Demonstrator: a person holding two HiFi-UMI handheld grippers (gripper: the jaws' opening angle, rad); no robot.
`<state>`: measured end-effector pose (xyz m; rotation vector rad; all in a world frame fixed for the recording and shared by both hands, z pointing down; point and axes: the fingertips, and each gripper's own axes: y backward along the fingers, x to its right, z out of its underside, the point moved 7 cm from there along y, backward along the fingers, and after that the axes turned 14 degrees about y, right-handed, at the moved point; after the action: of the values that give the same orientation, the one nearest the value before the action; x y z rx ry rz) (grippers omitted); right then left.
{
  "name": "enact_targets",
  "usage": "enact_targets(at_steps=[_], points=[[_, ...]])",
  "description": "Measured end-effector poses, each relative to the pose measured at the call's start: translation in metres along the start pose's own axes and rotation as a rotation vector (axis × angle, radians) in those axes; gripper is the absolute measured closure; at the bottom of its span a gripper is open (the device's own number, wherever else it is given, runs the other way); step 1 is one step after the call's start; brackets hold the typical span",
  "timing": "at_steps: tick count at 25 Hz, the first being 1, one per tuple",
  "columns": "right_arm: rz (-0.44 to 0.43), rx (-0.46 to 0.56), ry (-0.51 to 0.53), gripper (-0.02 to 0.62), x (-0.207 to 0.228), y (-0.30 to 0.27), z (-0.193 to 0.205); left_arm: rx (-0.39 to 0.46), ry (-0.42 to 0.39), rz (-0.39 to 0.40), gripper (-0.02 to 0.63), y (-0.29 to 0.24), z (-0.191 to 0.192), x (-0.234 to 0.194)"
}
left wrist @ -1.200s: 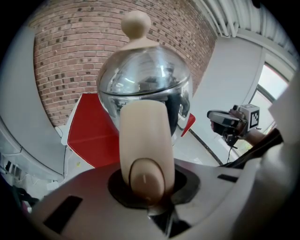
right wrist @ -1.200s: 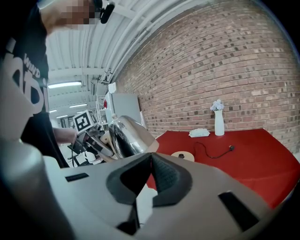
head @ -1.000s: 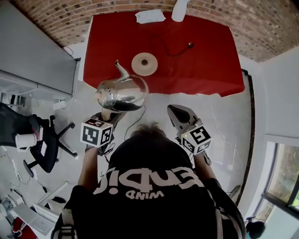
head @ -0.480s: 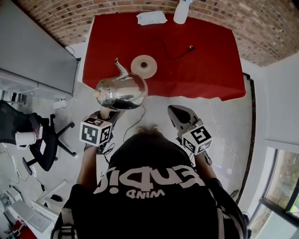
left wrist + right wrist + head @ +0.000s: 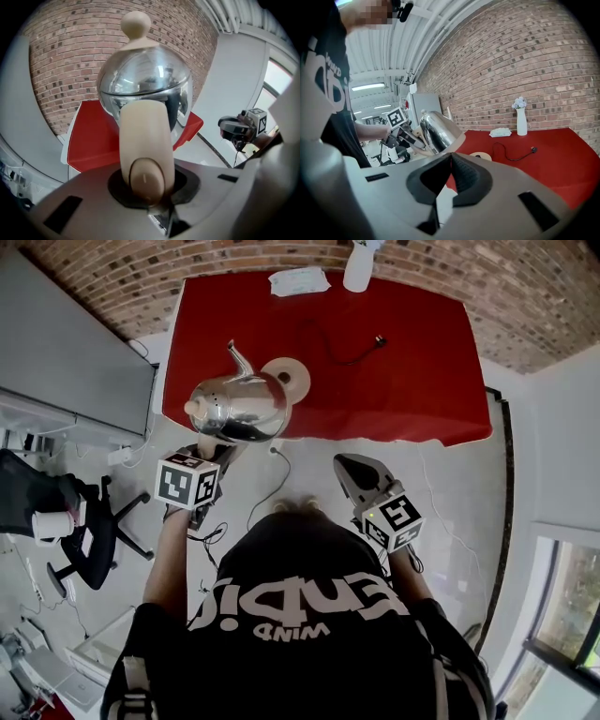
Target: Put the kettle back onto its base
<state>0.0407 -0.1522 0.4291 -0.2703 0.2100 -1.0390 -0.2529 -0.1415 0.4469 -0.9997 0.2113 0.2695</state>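
The shiny steel kettle with a cream knob and handle hangs in the air over the near edge of the red table. My left gripper is shut on its cream handle, seen close up in the left gripper view. The round cream base lies on the table just beyond the kettle, partly hidden by it in the head view. My right gripper hovers off the table's front edge, to the right of the kettle, jaws shut on nothing.
A black cable runs across the table from the base. A white vase and a white cloth sit at the far edge by the brick wall. A grey cabinet and an office chair stand to the left.
The left gripper has carried the kettle away from the person toward the table; it now overlaps the base in the head view. The right gripper has barely moved.
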Motion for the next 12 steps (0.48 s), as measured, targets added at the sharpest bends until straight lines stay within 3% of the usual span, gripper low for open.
enact_targets(at_steps=[12], points=[[0.017, 0.001, -0.013, 0.572, 0.005, 0.001, 0.003, 0.011, -0.041, 0.005, 0.552, -0.029, -0.069, -0.016]])
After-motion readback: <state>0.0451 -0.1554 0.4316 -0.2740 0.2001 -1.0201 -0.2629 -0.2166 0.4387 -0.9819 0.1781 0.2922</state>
